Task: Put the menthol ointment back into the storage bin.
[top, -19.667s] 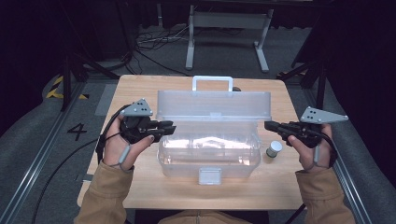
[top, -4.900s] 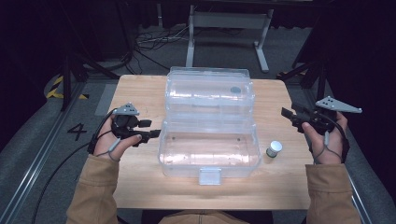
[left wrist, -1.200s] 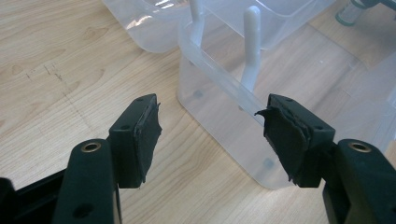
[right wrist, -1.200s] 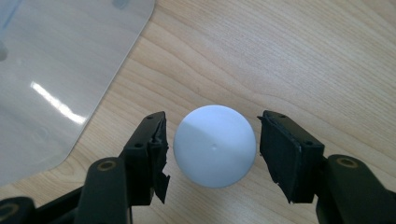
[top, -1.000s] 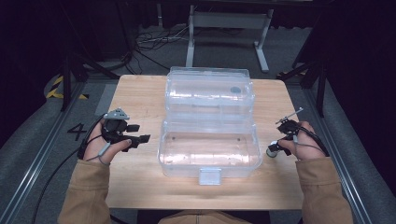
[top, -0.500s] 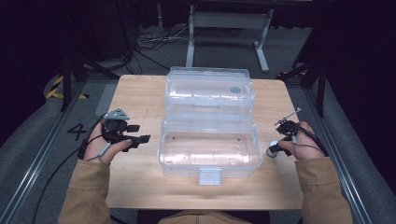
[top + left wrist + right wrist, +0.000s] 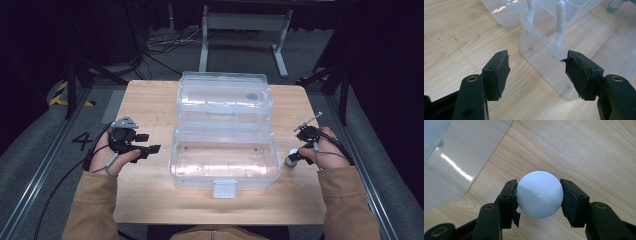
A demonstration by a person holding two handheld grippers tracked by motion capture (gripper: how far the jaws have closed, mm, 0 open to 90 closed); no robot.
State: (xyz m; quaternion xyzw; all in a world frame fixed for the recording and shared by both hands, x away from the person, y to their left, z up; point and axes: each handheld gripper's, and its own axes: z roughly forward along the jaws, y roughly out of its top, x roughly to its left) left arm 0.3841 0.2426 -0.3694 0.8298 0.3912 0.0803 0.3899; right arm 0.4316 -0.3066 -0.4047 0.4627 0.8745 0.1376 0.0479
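At the right edge of the tabletop: we see our right claw point(image 7: 538, 195) with a pad pressed against each side of the white cap point(image 7: 539, 194) of a small jar point(image 7: 292, 159); its jaws have just been closing and now grip the cap.
Jar's place: it stands on the wood just beside the right end of the clear box point(image 7: 223, 159), outside the box and close to its front corner.
Right hand point(image 7: 327, 150): we hold the claw pointing down over the jar, its cable across the back of the hand.
Left claw point(image 7: 536, 72): its jaws stand wide apart with nothing between them; the black pads look frayed at their edges.
Left claw's place: we see it in the high view point(image 7: 145, 148) near the left end of the box, not touching it.
Clear box: it lies open in the middle of the tabletop point(image 7: 150, 102), its lid point(image 7: 224, 96) folded back on the far side, a white latch point(image 7: 224, 189) at the near edge.
Inside the box: we see bare clear plastic and two white posts point(image 7: 560, 22) in the left gripper view.
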